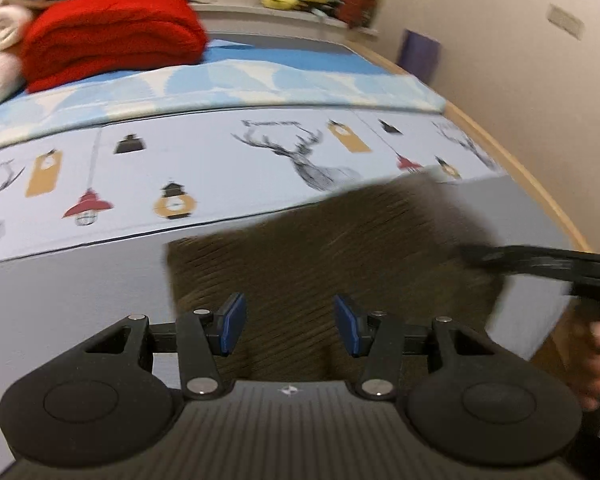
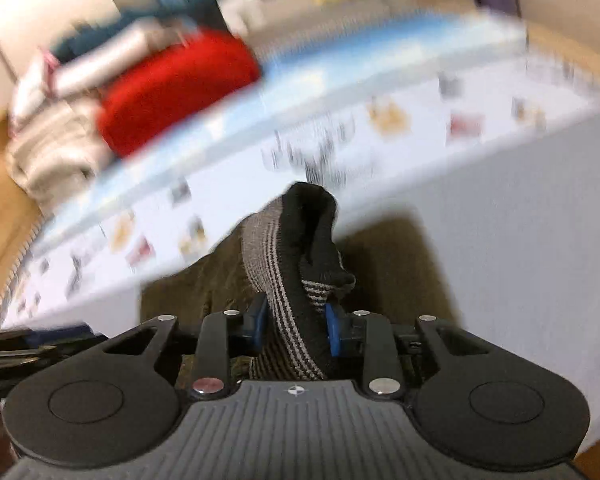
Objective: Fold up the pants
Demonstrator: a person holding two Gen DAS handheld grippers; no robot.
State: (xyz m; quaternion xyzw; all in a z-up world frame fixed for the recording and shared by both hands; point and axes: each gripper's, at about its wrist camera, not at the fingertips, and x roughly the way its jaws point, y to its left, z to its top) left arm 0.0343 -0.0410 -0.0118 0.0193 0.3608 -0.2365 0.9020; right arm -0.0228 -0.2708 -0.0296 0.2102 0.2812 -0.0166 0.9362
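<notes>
The dark olive-brown pants (image 1: 340, 248) lie on the pale grey bed surface (image 1: 72, 292), blurred at their right side. My left gripper (image 1: 290, 328) is open and empty just above the pants' near edge. My right gripper (image 2: 296, 326) is shut on the striped black-and-grey waistband (image 2: 284, 280) of the pants (image 2: 384, 264) and holds it raised over the rest of the cloth. The right gripper also shows at the right of the left wrist view (image 1: 540, 264), blurred, with the person's hand (image 1: 596, 368) behind it.
A red folded blanket (image 1: 112, 36) and white bedding (image 1: 0, 40) sit at the far left of the bed. A printed sheet with deer and lanterns (image 1: 308, 160) lies beyond the pants. A wooden bed edge (image 1: 512, 168) and wall run along the right.
</notes>
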